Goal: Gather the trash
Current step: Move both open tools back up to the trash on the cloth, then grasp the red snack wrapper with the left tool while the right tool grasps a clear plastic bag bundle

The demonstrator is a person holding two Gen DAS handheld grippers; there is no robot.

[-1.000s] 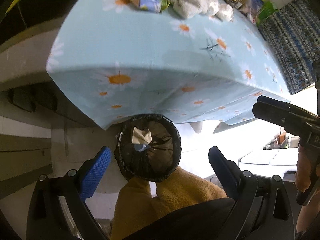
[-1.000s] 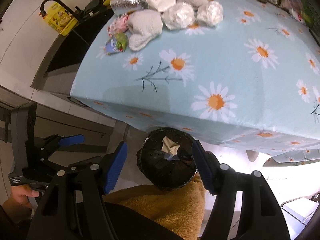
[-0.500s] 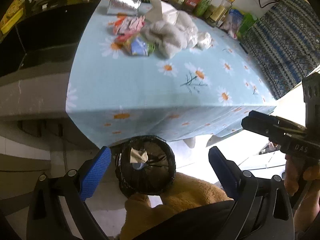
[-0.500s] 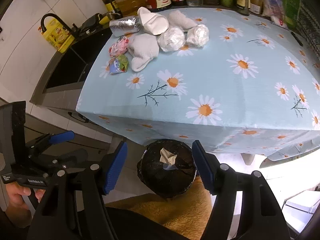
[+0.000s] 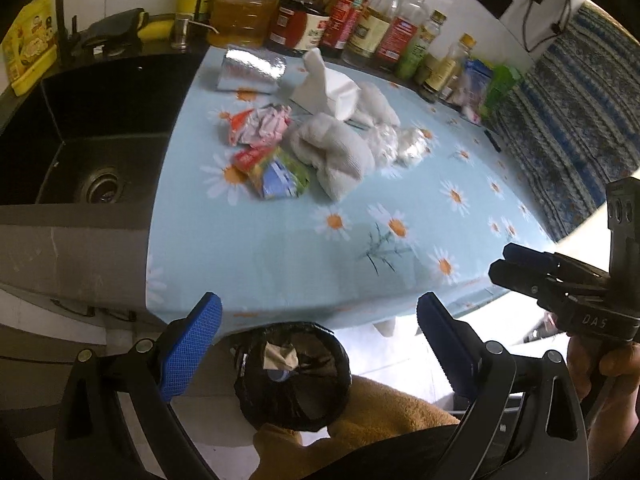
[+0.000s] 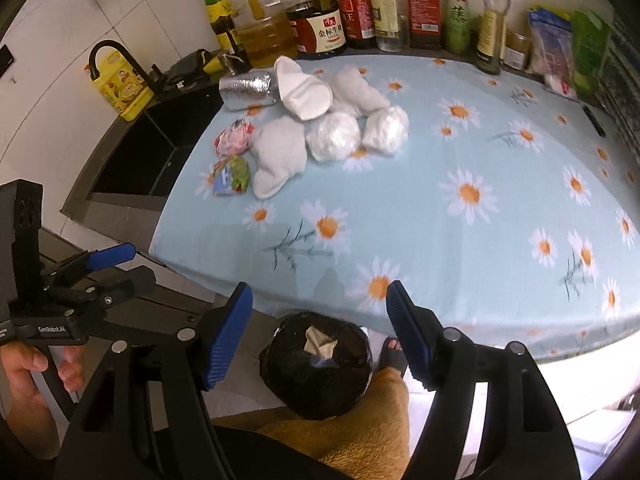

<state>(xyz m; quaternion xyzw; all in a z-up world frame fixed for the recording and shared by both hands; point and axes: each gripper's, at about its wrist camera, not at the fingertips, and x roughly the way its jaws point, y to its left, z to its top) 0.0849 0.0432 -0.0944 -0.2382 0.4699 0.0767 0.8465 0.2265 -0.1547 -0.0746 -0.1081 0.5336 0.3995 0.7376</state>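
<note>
Left gripper (image 5: 318, 338) jaws wide, empty; right gripper (image 6: 320, 334) opening, empty too. Bin (image 6: 316, 364) on floor at near table edge, handy for drops, one scrap inside. Trash pile (image 6: 280, 136) at far left of tablecloth (image 6: 460, 240). More tabletop visible vs 1 s ago, both grippers higher.

Tablecloth (image 6: 400, 208) front bare; trash pile (image 6: 304, 128) + bottles (image 6: 360, 8) block back

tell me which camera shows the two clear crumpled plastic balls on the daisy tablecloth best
The right wrist view: both clear crumpled plastic balls sit side by side in the open, each outline plain. The left wrist view shows only a blurred shiny patch, mostly hidden behind the white rolled cloth bundle.
</note>
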